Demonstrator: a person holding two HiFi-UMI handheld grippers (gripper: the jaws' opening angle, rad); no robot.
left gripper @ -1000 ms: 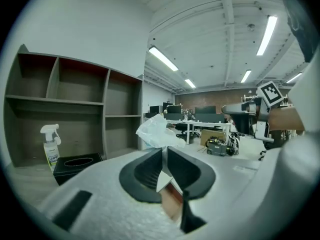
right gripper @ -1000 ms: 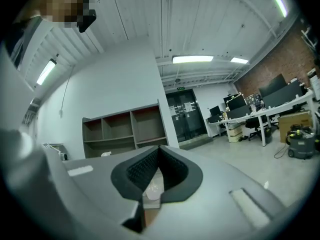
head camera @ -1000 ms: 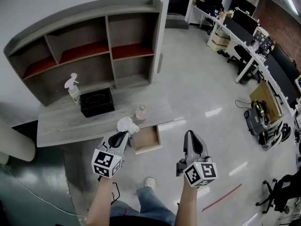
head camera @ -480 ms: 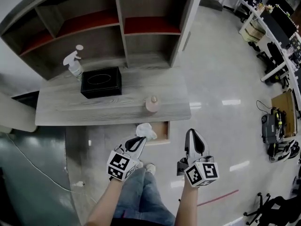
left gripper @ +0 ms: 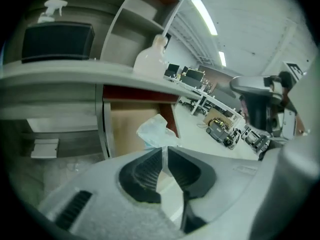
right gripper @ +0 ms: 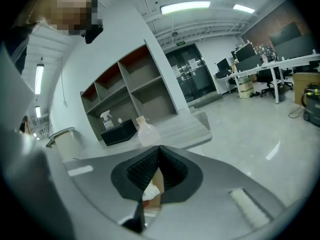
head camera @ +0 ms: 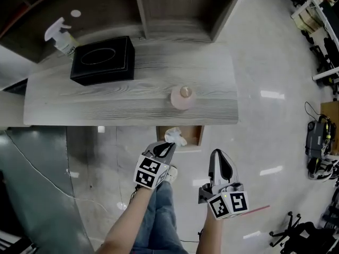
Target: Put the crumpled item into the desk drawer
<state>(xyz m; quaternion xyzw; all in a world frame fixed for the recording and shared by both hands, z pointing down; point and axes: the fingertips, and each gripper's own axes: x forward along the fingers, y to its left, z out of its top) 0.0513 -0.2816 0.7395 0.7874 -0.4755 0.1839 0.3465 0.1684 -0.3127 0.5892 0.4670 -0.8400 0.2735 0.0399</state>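
Note:
The crumpled white item (head camera: pixel 174 137) is pinched in the tips of my left gripper (head camera: pixel 168 146), which is shut on it. It hangs over the front of the open wooden drawer (head camera: pixel 192 136) under the desk's front edge. In the left gripper view the crumpled item (left gripper: pixel 155 131) sticks out past the left gripper (left gripper: pixel 164 149), with the drawer's bare inside (left gripper: pixel 129 129) just behind it. My right gripper (head camera: pixel 219 162) is shut with nothing in it, lower and to the right of the drawer. In its own view the right gripper (right gripper: pixel 159 148) faces the desk.
On the grey desk top (head camera: pixel 106 107) stand a black box (head camera: pixel 102 60), a spray bottle (head camera: pixel 60 34) and a pale round bottle (head camera: pixel 183 97). A shelf unit (head camera: pixel 180 9) rises at the back. The person's leg (head camera: pixel 159 216) is below the grippers.
The view has closed in on the desk. My left gripper has carried the crumpled item from the drawer's left side to over the open drawer. The right gripper stays shut.

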